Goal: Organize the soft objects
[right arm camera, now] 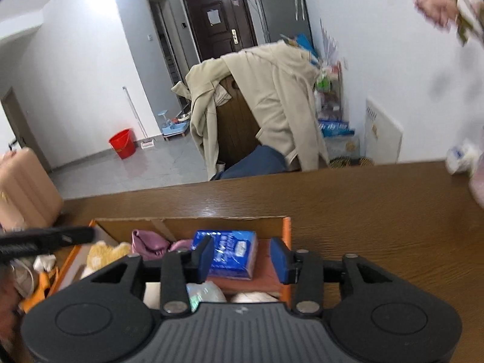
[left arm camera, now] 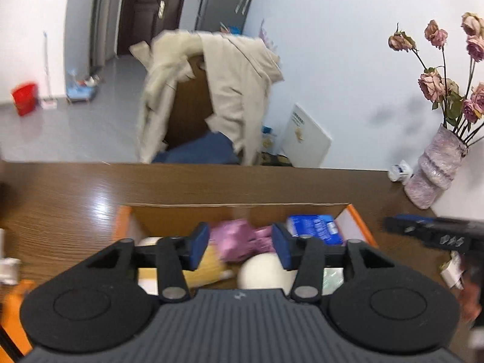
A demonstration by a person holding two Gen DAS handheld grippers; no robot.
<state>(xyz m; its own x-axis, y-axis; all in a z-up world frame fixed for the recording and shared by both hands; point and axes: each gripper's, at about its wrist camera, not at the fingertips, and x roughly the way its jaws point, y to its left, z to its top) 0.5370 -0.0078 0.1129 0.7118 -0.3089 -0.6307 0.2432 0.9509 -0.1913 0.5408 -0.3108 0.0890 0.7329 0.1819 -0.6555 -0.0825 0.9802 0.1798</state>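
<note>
Cardboard box [right arm camera: 193,227] on the counter [right arm camera: 378,211] is shown already holding the purple pouch [right arm camera: 148,242], blue tissue pack [right arm camera: 233,254] and plush toy [right arm camera: 103,252], while left gripper [left arm camera: 240,243] and right gripper [right arm camera: 242,257] fingers are held half-open and empty above it; little is judged to remain.

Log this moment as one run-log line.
left gripper: open, empty | right gripper: open, empty | box: holds pink pouch, blue pack | table

Tissue pack [right arm camera: 230,254] and pouch [right arm camera: 148,242] lie in the box [right arm camera: 211,222] on the table [right arm camera: 378,211], perhaps touching.
</note>
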